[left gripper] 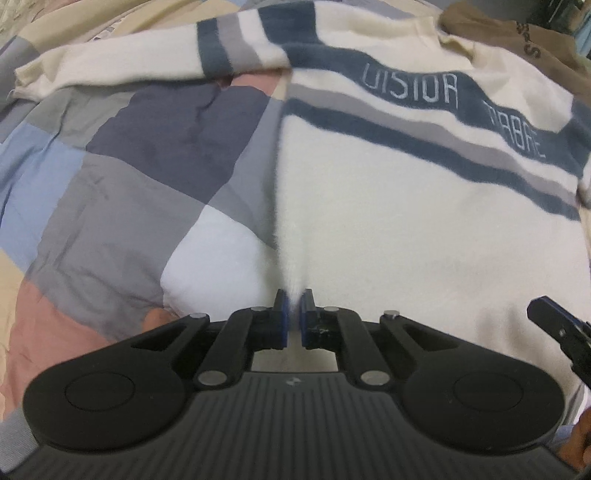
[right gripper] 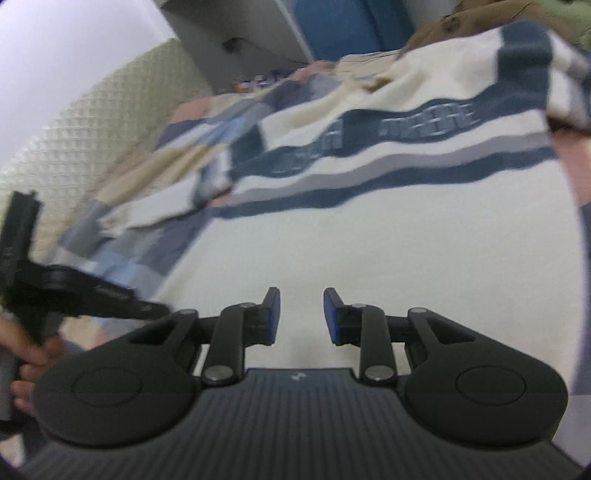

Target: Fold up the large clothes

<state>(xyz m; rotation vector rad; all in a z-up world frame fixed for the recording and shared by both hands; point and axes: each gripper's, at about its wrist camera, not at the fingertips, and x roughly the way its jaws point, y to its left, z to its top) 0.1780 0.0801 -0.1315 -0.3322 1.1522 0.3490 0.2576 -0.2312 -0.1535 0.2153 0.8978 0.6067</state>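
Observation:
A cream sweater (left gripper: 406,221) with navy and grey stripes and pale lettering lies flat on the bed, one sleeve (left gripper: 129,62) stretched out to the left. My left gripper (left gripper: 294,306) is shut on the sweater's lower left hem corner, and the cloth rises in a ridge from its pads. My right gripper (right gripper: 301,310) is open and empty just above the sweater's cream lower body (right gripper: 369,251). Its tip shows at the right edge of the left wrist view (left gripper: 554,321). The left gripper shows at the left of the right wrist view (right gripper: 74,288).
The sweater rests on a patchwork quilt (left gripper: 129,166) of blue, grey, navy, white and pink squares. A brown garment (left gripper: 517,33) lies beyond the sweater's collar. A quilted headboard (right gripper: 92,129) and blue cupboard (right gripper: 351,26) stand behind the bed.

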